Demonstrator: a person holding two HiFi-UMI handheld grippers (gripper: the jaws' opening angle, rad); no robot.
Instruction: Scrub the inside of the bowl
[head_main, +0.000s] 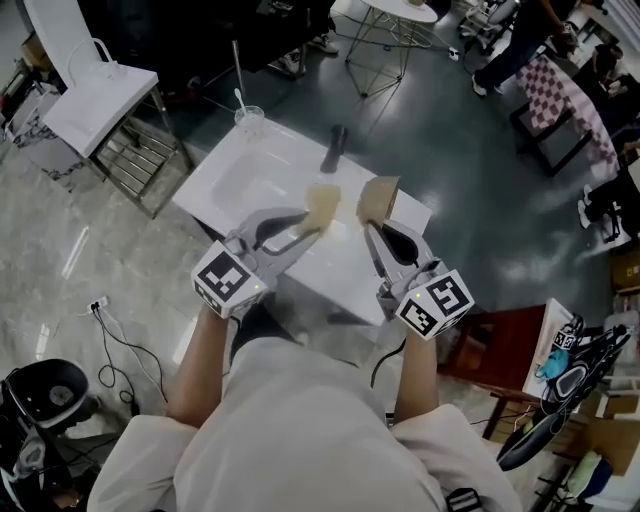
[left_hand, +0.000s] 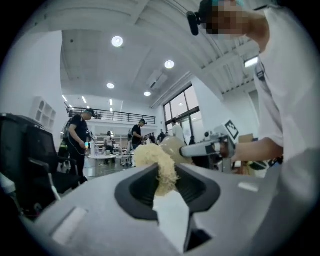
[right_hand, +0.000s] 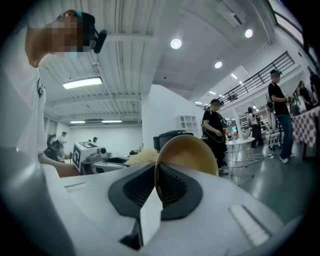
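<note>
Both grippers are lifted above the white table (head_main: 232, 180) and point level. My left gripper (head_main: 312, 222) is shut on a pale yellow fibrous scrubber (head_main: 322, 203); in the left gripper view the scrubber (left_hand: 156, 162) sticks up between the jaws of that gripper (left_hand: 163, 176). My right gripper (head_main: 372, 222) is shut on the rim of a tan bowl (head_main: 378, 198), held on edge. In the right gripper view the bowl (right_hand: 192, 152) rises from the jaws of the right gripper (right_hand: 156, 187), with the scrubber (right_hand: 141, 157) just to its left. Scrubber and bowl sit close together; whether they touch is unclear.
A clear glass with a spoon (head_main: 249, 120) stands at the table's far left corner, and a dark upright object (head_main: 335, 147) is at its far edge. A white bag on a rack (head_main: 95, 100) is on the left, and a red cabinet (head_main: 505, 350) on the right. People stand in the background.
</note>
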